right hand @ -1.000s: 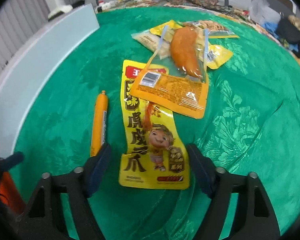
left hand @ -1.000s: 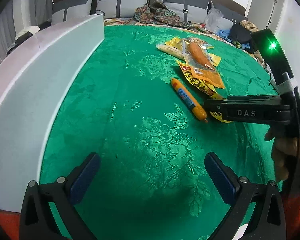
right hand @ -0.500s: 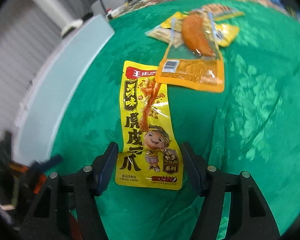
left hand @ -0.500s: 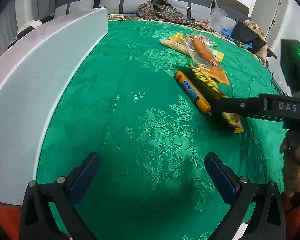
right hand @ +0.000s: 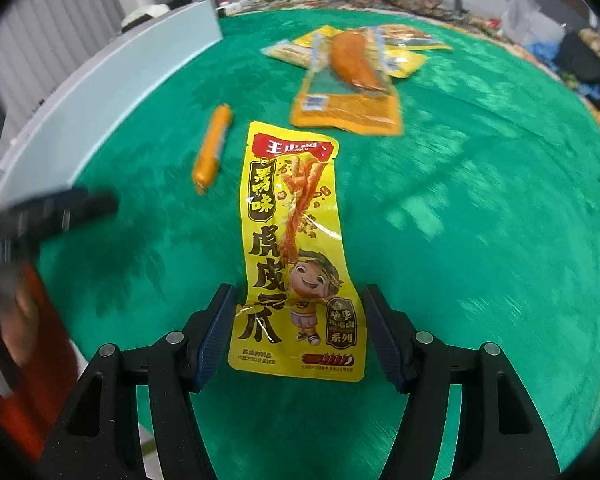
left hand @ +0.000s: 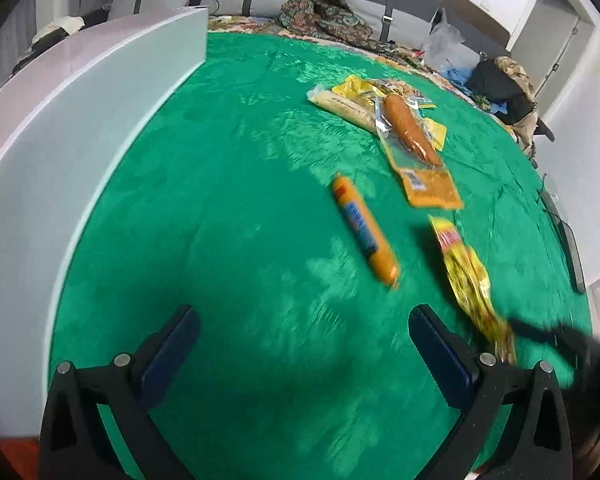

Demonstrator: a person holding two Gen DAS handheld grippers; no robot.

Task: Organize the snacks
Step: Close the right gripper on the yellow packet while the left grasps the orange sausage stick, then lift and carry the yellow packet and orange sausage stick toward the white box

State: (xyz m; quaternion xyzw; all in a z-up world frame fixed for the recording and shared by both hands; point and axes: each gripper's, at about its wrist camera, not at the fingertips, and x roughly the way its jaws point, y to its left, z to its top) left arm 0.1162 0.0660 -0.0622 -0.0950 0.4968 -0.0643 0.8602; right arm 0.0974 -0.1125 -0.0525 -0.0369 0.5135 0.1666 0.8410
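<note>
A yellow chicken-feet snack packet [right hand: 296, 248] hangs between the fingers of my right gripper [right hand: 300, 330], which is shut on its near end and holds it off the green cloth; it also shows in the left wrist view [left hand: 470, 280]. An orange sausage stick [left hand: 365, 230] lies on the cloth, also seen in the right wrist view [right hand: 212, 148]. An orange drumstick pouch [left hand: 414, 148] tops a pile of yellow packets [left hand: 356, 98]. My left gripper [left hand: 304, 356] is open and empty above bare cloth, nearer than the sausage.
A long white box wall [left hand: 80, 128] runs along the left side of the green table cloth [left hand: 228, 184]. Cushions, bags and clothes lie beyond the far edge. The right gripper's body [left hand: 556, 334] sits blurred at the left view's right edge.
My right gripper has closed on the yellow packet and lifted it back toward me, away from the drumstick pouch. The left gripper has drawn back slightly and stays open.
</note>
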